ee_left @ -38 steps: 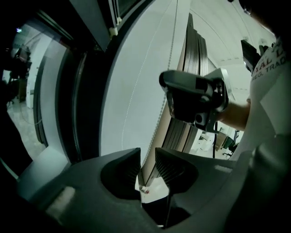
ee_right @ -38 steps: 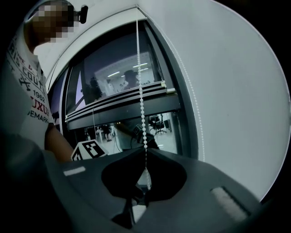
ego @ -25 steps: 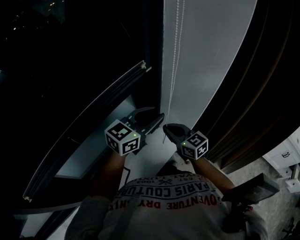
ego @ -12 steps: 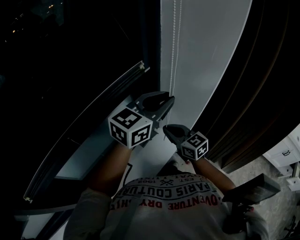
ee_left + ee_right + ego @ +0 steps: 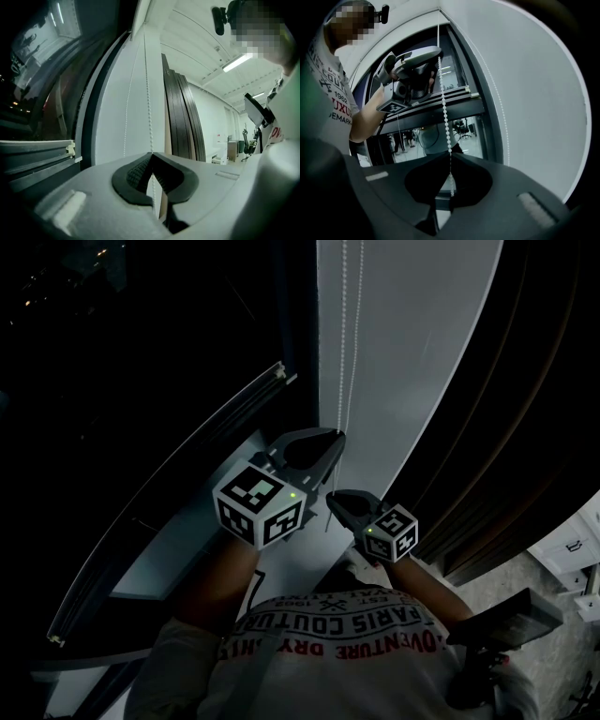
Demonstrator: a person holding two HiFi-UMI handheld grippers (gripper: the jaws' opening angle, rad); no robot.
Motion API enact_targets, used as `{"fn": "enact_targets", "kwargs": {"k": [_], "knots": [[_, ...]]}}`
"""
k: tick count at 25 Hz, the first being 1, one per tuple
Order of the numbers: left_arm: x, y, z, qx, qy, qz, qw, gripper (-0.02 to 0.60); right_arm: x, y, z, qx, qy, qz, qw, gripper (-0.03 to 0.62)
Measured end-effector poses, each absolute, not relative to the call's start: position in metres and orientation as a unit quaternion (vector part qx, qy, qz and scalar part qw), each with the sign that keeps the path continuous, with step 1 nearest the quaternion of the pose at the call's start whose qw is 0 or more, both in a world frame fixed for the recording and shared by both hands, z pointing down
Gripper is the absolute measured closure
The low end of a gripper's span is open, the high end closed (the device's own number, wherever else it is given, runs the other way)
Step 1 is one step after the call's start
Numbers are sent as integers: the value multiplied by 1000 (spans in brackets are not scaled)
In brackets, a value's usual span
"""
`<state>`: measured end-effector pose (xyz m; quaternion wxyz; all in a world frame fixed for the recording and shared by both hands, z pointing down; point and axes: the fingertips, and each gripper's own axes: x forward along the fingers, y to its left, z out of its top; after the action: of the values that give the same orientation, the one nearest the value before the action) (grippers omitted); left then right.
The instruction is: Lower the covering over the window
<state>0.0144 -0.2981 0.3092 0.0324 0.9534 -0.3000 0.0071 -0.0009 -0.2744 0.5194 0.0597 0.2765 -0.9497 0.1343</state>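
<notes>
A white roller blind (image 5: 412, 352) hangs over the dark window, with a white bead chain (image 5: 341, 343) running down its left edge. My left gripper (image 5: 334, 439) is the upper one. Its jaws are closing and pinch the chain (image 5: 148, 98) at their tips (image 5: 151, 154); a second strand (image 5: 126, 122) hangs free to the left. Just below, my right gripper (image 5: 330, 498) is shut on the same chain (image 5: 443, 105), which enters its jaws (image 5: 450, 155) with a short tail below. The right gripper view shows the left gripper (image 5: 417, 58) higher up on the chain.
The black window glass (image 5: 141, 371) and its pale lower frame rail (image 5: 187, 484) lie to the left. Dark vertical panels (image 5: 525, 427) stand right of the blind. White drawers (image 5: 572, 549) and a dark chair (image 5: 506, 620) are at the lower right.
My left gripper has risen along the chain from beside the right gripper to above it, and its wide jaws have shut on the chain. The right gripper has stayed put.
</notes>
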Motion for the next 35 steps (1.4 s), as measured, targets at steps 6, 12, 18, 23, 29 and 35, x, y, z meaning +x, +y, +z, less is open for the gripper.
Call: {"fn": "enact_targets", "kwargs": {"k": [6, 12, 18, 23, 29, 35], "knots": [[15, -296, 308, 953, -302, -5, 25, 577, 1, -267, 517, 258, -952, 154, 51, 583], [25, -294, 348, 951, -301, 34, 55, 575, 7, -252, 554, 247, -945, 199, 76, 583], [23, -293, 390, 945, -312, 61, 76, 575, 9, -236, 588, 245, -936, 226, 112, 583], [17, -292, 430, 939, -316, 89, 106, 575, 12, -219, 625, 237, -922, 269, 147, 583], [5, -291, 486, 927, -325, 115, 148, 575, 8, -202, 650, 224, -912, 304, 162, 581], [-7, -292, 490, 925, -335, 92, 152, 575, 8, -198, 651, 226, -914, 286, 179, 575]]}}
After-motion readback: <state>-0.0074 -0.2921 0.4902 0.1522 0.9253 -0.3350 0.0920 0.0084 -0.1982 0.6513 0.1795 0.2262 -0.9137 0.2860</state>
